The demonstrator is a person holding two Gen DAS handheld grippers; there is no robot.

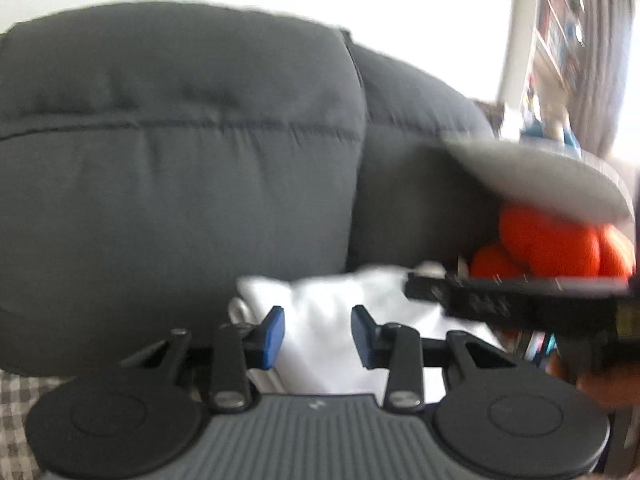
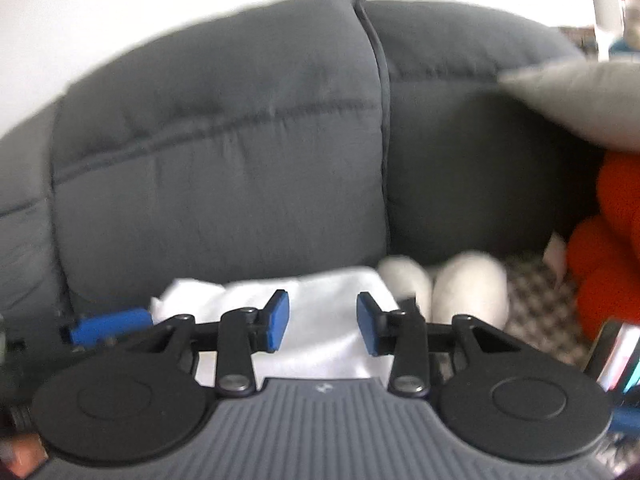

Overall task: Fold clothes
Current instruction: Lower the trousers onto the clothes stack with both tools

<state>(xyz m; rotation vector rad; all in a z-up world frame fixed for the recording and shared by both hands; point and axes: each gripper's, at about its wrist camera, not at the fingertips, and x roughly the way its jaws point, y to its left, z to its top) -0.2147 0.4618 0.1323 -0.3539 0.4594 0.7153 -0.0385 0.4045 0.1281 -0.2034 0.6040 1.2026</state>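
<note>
Both my hand-held grippers, left (image 1: 318,334) and right (image 2: 322,322), gape over white cloth (image 1: 340,312) at lower centre; I'd pinch edges squarely.

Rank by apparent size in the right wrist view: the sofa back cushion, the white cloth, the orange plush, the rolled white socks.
1. Sofa back cushion, by far the largest.
2. White cloth, partly hidden behind the gripper.
3. Orange plush, cut off by the frame edge, so unsure.
4. Rolled white socks.

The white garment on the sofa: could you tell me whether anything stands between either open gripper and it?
Nothing visible does. The white garment lies directly ahead of the left gripper and the right gripper, both open. The white rolled items sit off to its right.
</note>
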